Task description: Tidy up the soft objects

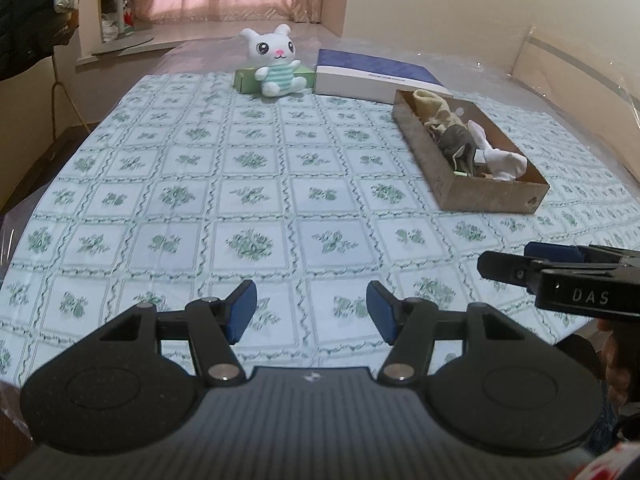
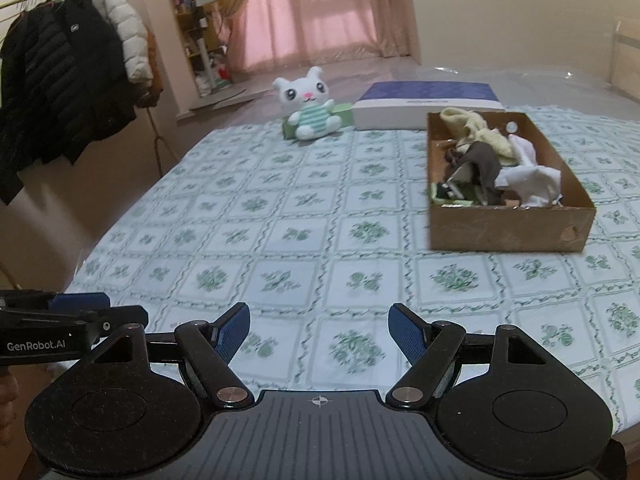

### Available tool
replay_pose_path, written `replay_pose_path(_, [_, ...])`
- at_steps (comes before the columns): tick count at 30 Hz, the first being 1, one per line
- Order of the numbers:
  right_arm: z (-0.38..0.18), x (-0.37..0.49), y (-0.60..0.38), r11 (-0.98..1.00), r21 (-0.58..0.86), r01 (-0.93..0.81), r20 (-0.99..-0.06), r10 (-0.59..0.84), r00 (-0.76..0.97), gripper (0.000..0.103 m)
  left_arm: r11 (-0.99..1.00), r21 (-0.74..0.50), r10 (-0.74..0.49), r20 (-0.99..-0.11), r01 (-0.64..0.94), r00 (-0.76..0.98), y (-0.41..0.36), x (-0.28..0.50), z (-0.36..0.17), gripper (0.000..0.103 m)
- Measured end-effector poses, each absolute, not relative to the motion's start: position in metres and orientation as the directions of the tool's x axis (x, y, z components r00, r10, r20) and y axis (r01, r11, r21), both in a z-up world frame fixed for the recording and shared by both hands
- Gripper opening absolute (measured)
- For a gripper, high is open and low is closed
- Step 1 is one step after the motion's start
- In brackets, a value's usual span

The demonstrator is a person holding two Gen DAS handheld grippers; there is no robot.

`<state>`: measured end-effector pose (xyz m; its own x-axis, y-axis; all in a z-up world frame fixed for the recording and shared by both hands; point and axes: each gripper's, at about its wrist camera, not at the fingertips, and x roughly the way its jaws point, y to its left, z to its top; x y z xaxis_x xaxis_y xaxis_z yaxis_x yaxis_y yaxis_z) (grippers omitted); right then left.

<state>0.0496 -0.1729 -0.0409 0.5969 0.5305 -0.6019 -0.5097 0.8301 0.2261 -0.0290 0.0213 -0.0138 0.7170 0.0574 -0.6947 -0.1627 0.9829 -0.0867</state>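
At the left edge of the right wrist view, dark and pale padded jackets (image 2: pixel 68 76) are hanging from a rail, well apart from the work; the left gripper (image 1: pixel 311 312) is hovering over the green-flowered cloth (image 1: pixel 248 184) with its blue pads parted and nothing between them; just to its right the right gripper (image 2: pixel 319 334) is likewise standing open and empty, the two tools sitting side by side near the front edge of the bed.

Further back and toward the middle, a white plush rabbit (image 1: pixel 276 60) in a striped top is sitting upright against a small green box (image 1: pixel 246 80); beside that a blue-topped flat box (image 1: pixel 376 74) is lying along the far edge of the cloth; to the right, an open brown cardboard tray (image 2: pixel 508 232) is holding a loose heap of soft things: a yellowish cloth (image 2: pixel 476 128), a grey-brown piece (image 2: pixel 480 164) and a white piece (image 2: pixel 532 180), all tangled together.

The step in hand is probably a reach toward the tray or the rabbit; doing it well means keeping the jaws wide while approaching, coming down over one piece only, pinching a raised fold rather than the tangle, and lifting slowly so neighbouring fabric is not dragging out with it; the other gripper could be steadying the tray wall, since light card is likely to slide on the cloth.
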Motion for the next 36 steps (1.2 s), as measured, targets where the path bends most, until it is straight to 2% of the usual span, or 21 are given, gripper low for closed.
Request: replay_pose_path(36, [-0.055, 0.053, -0.166, 0.825, 0.225, -0.518, -0.629, 0.529, 0.57, 0.076, 0.987, -0.068, 0.056, -0.706, -0.146, 0.706, 0.014, -0.023, -0.02, 0.058])
